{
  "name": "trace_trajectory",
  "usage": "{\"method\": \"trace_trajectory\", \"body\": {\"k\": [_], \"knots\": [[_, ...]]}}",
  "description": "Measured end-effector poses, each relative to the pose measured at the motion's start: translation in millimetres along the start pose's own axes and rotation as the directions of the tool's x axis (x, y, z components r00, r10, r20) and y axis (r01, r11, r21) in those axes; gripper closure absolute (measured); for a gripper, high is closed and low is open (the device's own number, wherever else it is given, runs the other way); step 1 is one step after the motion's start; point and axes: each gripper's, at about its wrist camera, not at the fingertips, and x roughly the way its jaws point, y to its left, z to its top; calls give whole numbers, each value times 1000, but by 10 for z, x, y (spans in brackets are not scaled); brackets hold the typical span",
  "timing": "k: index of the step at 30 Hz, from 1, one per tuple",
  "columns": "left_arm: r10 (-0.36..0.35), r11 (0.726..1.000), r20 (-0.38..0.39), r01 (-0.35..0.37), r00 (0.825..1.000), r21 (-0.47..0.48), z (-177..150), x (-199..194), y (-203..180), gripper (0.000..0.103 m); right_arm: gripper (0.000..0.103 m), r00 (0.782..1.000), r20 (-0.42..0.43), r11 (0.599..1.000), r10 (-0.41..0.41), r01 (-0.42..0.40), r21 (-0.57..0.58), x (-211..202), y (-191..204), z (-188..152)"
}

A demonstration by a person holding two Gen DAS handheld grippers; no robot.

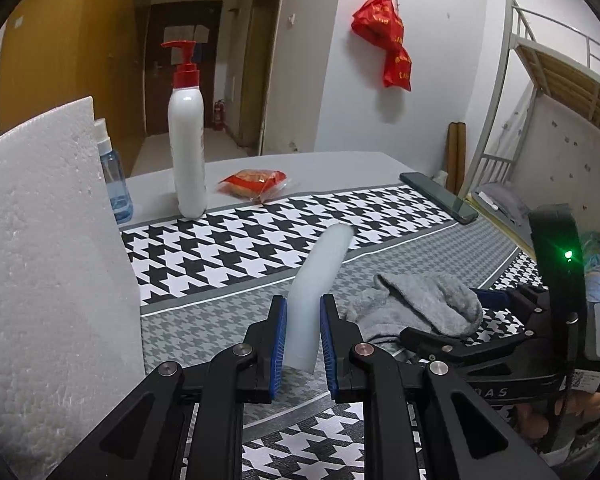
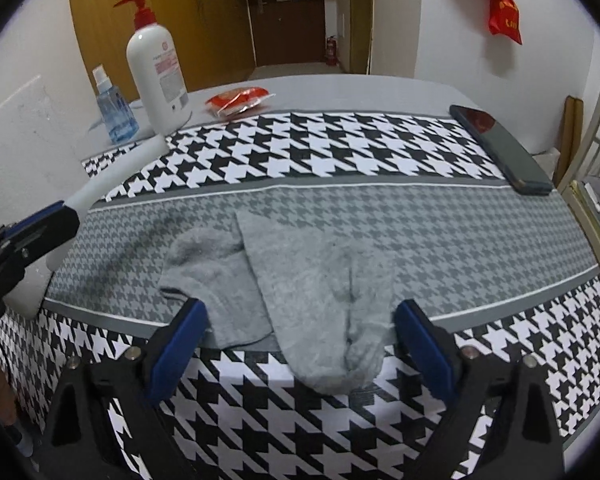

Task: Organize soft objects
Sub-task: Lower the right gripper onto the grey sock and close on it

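Observation:
My left gripper point(image 1: 303, 322) is shut on a white foam tube point(image 1: 320, 276) and holds it tilted above the houndstooth tablecloth point(image 1: 240, 248). The tube point(image 2: 112, 176) and the left gripper's blue-padded tip point(image 2: 48, 224) also show at the left of the right wrist view. A grey sock point(image 2: 312, 280) lies flat on the grey band of the cloth point(image 2: 460, 232). My right gripper point(image 2: 300, 322) is open, with its jaws on either side of the sock's near end. The sock point(image 1: 424, 308) also shows in the left wrist view, right of the tube.
A white polystyrene slab point(image 1: 48, 264) stands close on the left. At the back stand a white pump bottle point(image 1: 187, 144), a blue spray bottle point(image 1: 114, 176) and a red snack packet point(image 1: 256, 182). A dark phone point(image 2: 504, 148) lies at the right edge. A bunk bed point(image 1: 548, 92) is beyond.

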Motion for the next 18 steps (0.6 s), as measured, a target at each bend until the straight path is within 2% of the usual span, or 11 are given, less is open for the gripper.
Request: {"method": "trace_trajectory", "body": {"k": [4, 18], "knots": [[2, 1000, 3, -2, 1000, 2, 1, -2, 4, 85, 3, 999, -15, 999, -37, 36, -29, 22, 59, -6], [-10, 1000, 18, 10, 1000, 9, -17, -20, -2, 85, 0, 999, -28, 998, -40, 39, -39, 87, 68, 34]]}}
